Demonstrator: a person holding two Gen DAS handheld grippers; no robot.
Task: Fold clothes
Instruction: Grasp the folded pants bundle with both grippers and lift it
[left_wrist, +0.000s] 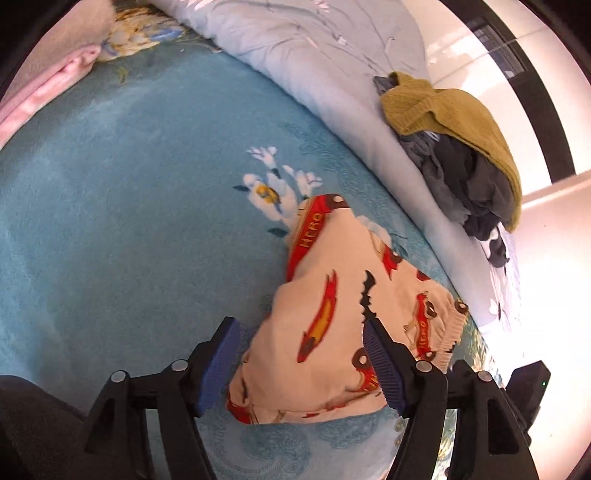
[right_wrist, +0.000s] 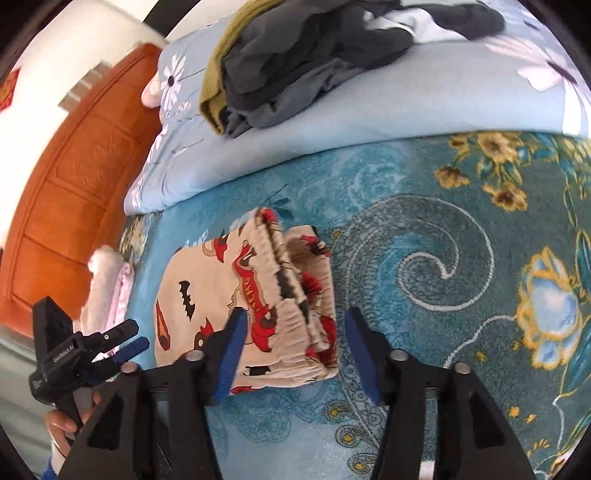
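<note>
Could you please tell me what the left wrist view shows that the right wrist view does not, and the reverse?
Only the left wrist view shows the window and the white flower print on the blanket. Only the right wrist view shows the wooden headboard, the left gripper held in a hand, and the garment's gathered waistband. Both show the folded printed garment on the blue blanket, the pile of clothes on the pale quilt, and open jaws in front.
</note>
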